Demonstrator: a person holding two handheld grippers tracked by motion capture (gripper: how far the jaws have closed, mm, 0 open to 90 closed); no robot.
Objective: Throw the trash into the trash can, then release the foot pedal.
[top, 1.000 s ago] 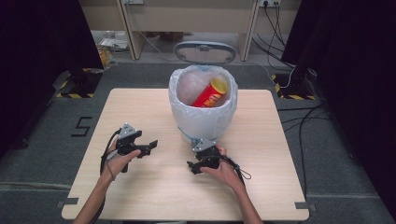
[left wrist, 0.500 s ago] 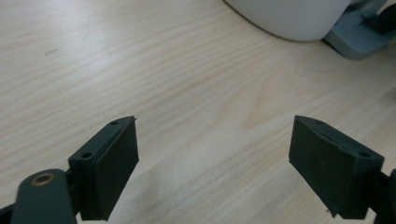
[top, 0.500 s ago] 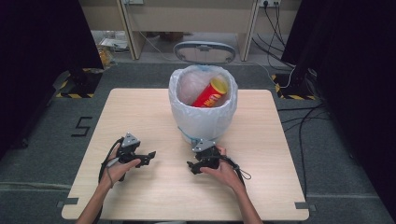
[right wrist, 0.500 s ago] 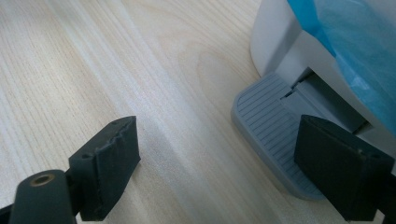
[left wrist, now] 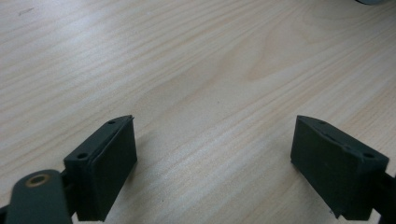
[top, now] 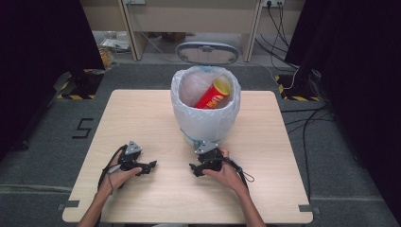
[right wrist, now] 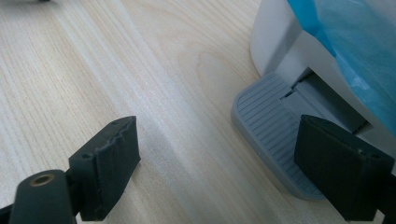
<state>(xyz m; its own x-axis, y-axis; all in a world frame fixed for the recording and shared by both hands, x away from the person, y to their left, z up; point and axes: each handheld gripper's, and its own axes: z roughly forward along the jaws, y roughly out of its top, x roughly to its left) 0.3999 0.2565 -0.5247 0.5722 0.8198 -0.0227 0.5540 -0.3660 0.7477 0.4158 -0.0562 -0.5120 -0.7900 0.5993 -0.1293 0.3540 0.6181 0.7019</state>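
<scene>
Both grippers sit low over the table (top: 142, 118), jaws wide apart and empty: left gripper (left wrist: 212, 158), right gripper (right wrist: 219, 161). The red can (top: 213, 94) lies in the lined bin (top: 205, 120), probably as rubbish, and the right gripper is near its pedal (right wrist: 268, 121).

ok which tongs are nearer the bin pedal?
Right. The right tongs sit just in front of the pedal; the left tongs lie farther off, to its left.

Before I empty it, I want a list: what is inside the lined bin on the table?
In the bin, a red and yellow can leans against the white bag liner, its yellow end up. Anything beneath the can is hidden by the can and the bag folds.
</scene>
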